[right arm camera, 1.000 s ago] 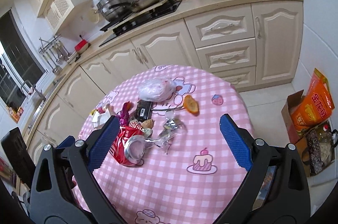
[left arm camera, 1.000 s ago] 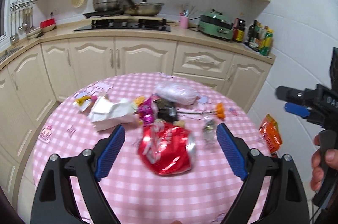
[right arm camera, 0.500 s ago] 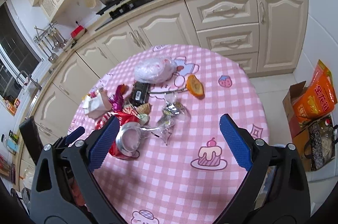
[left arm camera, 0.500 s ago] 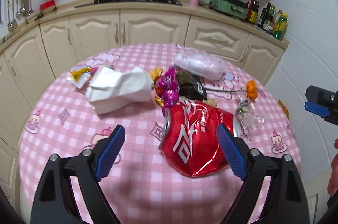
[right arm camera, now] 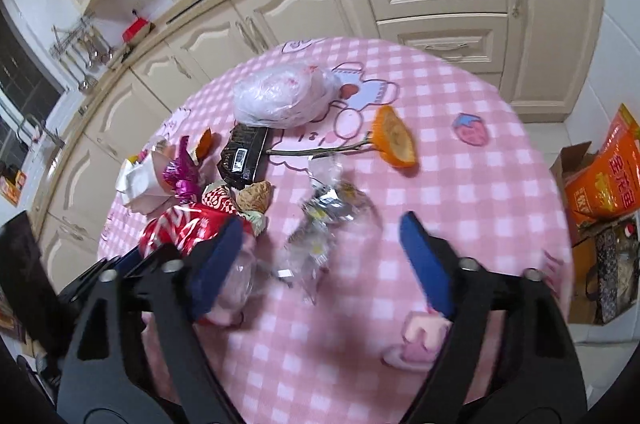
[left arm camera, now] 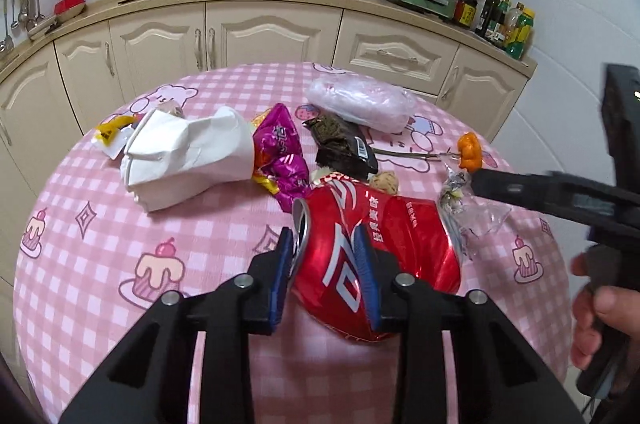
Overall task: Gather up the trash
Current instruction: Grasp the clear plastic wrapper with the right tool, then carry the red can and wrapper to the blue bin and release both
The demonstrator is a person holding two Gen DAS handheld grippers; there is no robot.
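A crushed red can [left arm camera: 400,236] lies on the pink checked table [left arm camera: 100,264]. My left gripper [left arm camera: 326,260] is closing, and its blue pads pinch the can's rim end. A crumpled clear wrapper [right arm camera: 328,216] lies just right of the can [right arm camera: 180,228], between the fingers of my right gripper [right arm camera: 320,224]. Those jaws are closing too, but the pads stand clear of the wrapper. Further back lie white paper [left arm camera: 188,152], a purple wrapper [left arm camera: 280,152], a black packet [left arm camera: 344,144], a plastic bag [left arm camera: 360,100] and orange peel [left arm camera: 469,152].
Cream cabinets and a counter with a stove curve behind the table. On the floor to the right stand a cardboard box and an orange bag [right arm camera: 604,180]. A person's hand [left arm camera: 592,316] holds the right gripper's handle at the table's right edge.
The left gripper dropped onto the red can and its wide jaws closed on the rim end. The right gripper came down toward the clear wrapper and its jaws narrowed.
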